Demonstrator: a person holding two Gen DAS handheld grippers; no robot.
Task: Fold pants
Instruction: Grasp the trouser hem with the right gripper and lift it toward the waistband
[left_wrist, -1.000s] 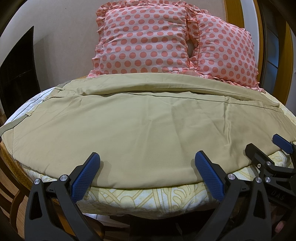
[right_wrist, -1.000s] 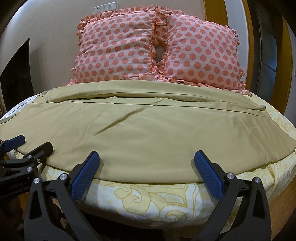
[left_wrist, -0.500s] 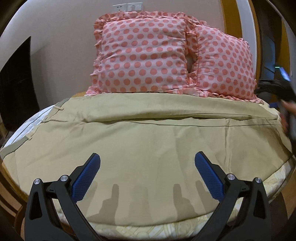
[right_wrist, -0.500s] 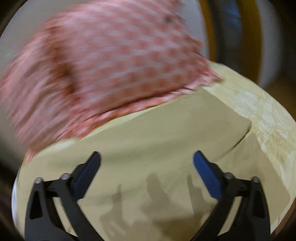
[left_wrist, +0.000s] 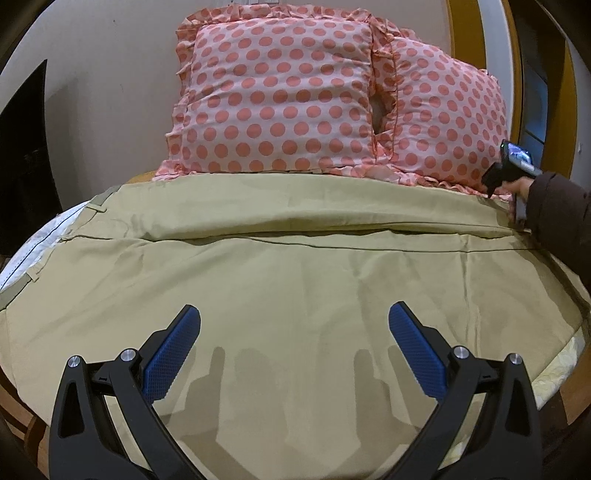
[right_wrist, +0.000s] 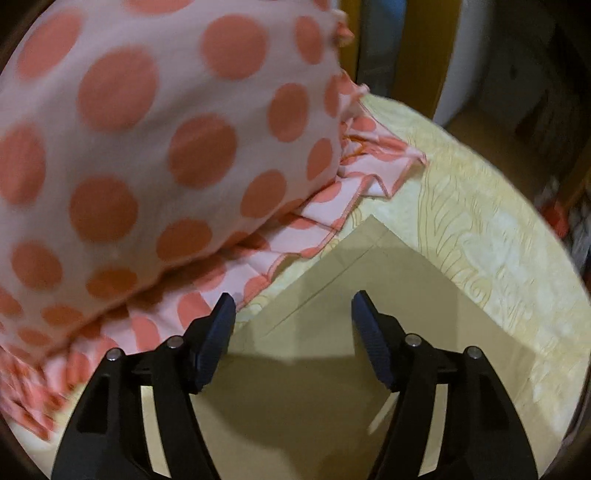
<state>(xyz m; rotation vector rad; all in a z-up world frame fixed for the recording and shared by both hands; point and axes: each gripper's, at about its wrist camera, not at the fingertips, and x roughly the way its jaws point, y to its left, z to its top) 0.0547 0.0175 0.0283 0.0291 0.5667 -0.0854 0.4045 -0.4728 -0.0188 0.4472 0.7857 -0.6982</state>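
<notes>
Khaki pants (left_wrist: 295, 266) lie flat across the bed, one leg over the other, waistband at the left. My left gripper (left_wrist: 293, 332) is open and empty, low over the near leg. My right gripper (right_wrist: 293, 317) is open and hovers over the hem corner of the pants (right_wrist: 354, 280) at the far right, close to the pillow frill. In the left wrist view the right gripper's body (left_wrist: 511, 173) and the sleeved arm show at the far right edge of the pants.
Two pink polka-dot pillows (left_wrist: 280, 99) stand against the wall behind the pants; one (right_wrist: 147, 140) crowds the right gripper's left side. The yellow patterned bedspread (right_wrist: 480, 229) ends at the bed's right edge, with a wooden door frame (right_wrist: 417, 55) beyond.
My right gripper swung from the bed's near edge to the far right hem corner by the pillows, its jaws narrowing somewhat. My left gripper moved forward over the pants.
</notes>
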